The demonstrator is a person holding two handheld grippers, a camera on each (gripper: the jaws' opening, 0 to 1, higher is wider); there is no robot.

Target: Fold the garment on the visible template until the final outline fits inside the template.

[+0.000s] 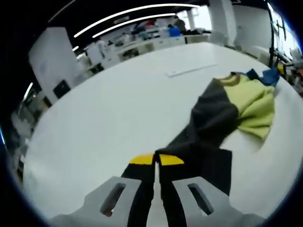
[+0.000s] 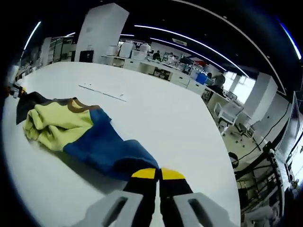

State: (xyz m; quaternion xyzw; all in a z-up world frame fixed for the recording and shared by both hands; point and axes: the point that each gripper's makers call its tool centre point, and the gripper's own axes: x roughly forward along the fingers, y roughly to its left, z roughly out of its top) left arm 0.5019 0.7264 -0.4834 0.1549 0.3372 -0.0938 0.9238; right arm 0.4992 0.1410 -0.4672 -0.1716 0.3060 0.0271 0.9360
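- On the white table (image 1: 109,109), my left gripper (image 1: 156,160) clamps the dark grey sleeve of the yellow, blue and grey garment (image 1: 246,101).
- My right gripper (image 2: 158,174) pinches its blue sleeve (image 2: 106,144), seemingly to spread it flat.

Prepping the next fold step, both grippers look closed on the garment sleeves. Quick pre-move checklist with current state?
1. Left gripper shut on the dark sleeve: ok.
2. Right gripper shut on the blue sleeve: ok.
3. Garment spread flat: not ok, its yellow body is bunched.
4. Garment on the white table, clear of the edge: ok.
5. Template outline located: cannot tell; a thin pale strip lies beyond the garment.
6. Collar visible: ok.
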